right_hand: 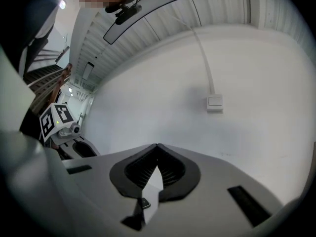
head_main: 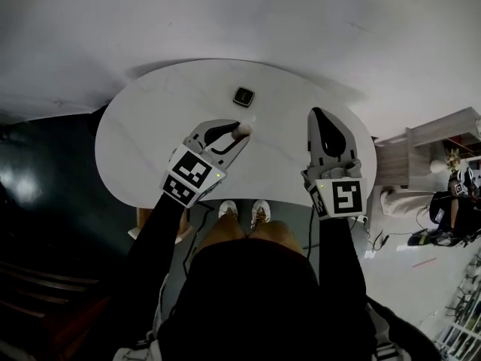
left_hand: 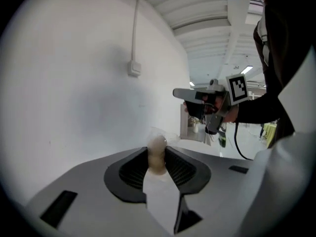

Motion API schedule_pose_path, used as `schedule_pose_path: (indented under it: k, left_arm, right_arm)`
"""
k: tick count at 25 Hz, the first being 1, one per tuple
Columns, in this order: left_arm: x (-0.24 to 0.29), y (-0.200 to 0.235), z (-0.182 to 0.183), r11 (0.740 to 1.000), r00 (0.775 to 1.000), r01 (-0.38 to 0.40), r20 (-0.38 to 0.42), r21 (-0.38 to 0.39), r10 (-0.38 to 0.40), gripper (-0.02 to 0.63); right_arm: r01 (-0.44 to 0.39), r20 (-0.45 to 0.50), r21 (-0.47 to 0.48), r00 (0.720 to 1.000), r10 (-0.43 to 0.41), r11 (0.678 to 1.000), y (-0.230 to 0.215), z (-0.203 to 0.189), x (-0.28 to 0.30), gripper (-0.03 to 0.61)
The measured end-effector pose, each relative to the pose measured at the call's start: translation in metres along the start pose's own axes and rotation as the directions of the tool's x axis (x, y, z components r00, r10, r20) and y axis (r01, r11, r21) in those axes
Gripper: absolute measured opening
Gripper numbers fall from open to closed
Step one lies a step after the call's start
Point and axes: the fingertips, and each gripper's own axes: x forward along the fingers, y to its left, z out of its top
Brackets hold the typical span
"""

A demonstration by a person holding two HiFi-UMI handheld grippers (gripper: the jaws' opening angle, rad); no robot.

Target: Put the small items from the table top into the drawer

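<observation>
Pinching small pale lump (left_hand: 157, 156) in left gripper (head_main: 237, 135) above table (head_main: 150, 141) | judging it light, smooth, roundish, slip-prone: gripping across its middle | holding right gripper (right_hand: 156, 145) pressed together, empty | noting dark square item (head_main: 243, 96) lying on table

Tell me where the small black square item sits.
In the head view, the black square item lies on the white table, just beyond the left gripper.

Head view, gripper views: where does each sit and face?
Head view: on the person's head, steeply down at the white table; arms, legs, left gripper, right gripper show.
Left gripper view: on the left gripper, facing the wall; jaws pinch a pale item.
Right gripper view: on the right gripper, facing the wall; jaws together.
Shared by gripper views: wall switch.
</observation>
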Motion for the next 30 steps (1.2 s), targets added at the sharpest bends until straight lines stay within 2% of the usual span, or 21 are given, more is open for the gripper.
schedule_pose_path:
  k: [2, 5, 8, 11, 14, 18, 22, 28, 30]
  left_arm:
    - [-0.005, 0.002, 0.021, 0.997, 0.995, -0.062, 0.077, -0.035, 0.065, 0.121]
    - [-0.015, 0.001, 0.051, 0.986, 0.972, -0.135, 0.183, -0.095, 0.150, 0.121]
    - [-0.029, 0.002, 0.074, 0.963, 0.925, -0.220, 0.279, -0.156, 0.257, 0.121]
    - [-0.040, 0.001, 0.083, 0.935, 0.876, -0.300, 0.333, -0.188, 0.348, 0.123]
    - [-0.044, 0.001, 0.085, 0.912, 0.844, -0.362, 0.347, -0.193, 0.409, 0.123]
    - [-0.046, -0.004, 0.086, 0.899, 0.832, -0.398, 0.341, -0.184, 0.438, 0.123]
    - [-0.070, 0.002, 0.077, 0.874, 0.807, -0.446, 0.337, -0.191, 0.485, 0.124]
    - [-0.130, 0.022, 0.048, 0.809, 0.749, -0.543, 0.306, -0.225, 0.588, 0.124]
    - [-0.154, 0.029, 0.035, 0.774, 0.722, -0.586, 0.280, -0.241, 0.633, 0.124]
  right_arm:
    - [-0.018, 0.009, 0.005, 1.000, 0.018, 1.000, 0.000, 0.000, 0.001, 0.026]
    - [-0.051, 0.016, 0.007, 0.999, 0.051, 0.999, 0.002, 0.001, 0.003, 0.026]
    - [-0.074, 0.051, 0.017, 0.996, 0.073, 0.997, 0.002, 0.010, 0.002, 0.026]
    - [-0.092, 0.094, 0.042, 0.992, 0.087, 0.995, 0.000, 0.019, 0.002, 0.026]
    - [-0.119, 0.098, 0.052, 0.989, 0.113, 0.992, -0.005, 0.014, 0.003, 0.026]
    - [-0.161, 0.104, 0.059, 0.982, 0.155, 0.985, -0.003, 0.010, 0.007, 0.026]
    - [-0.225, 0.126, 0.063, 0.968, 0.216, 0.972, 0.024, 0.015, 0.020, 0.026]
    - [-0.354, 0.102, 0.054, 0.932, 0.347, 0.934, 0.093, 0.012, 0.046, 0.026]
    - [-0.404, 0.102, 0.054, 0.912, 0.397, 0.913, 0.117, 0.012, 0.056, 0.026]
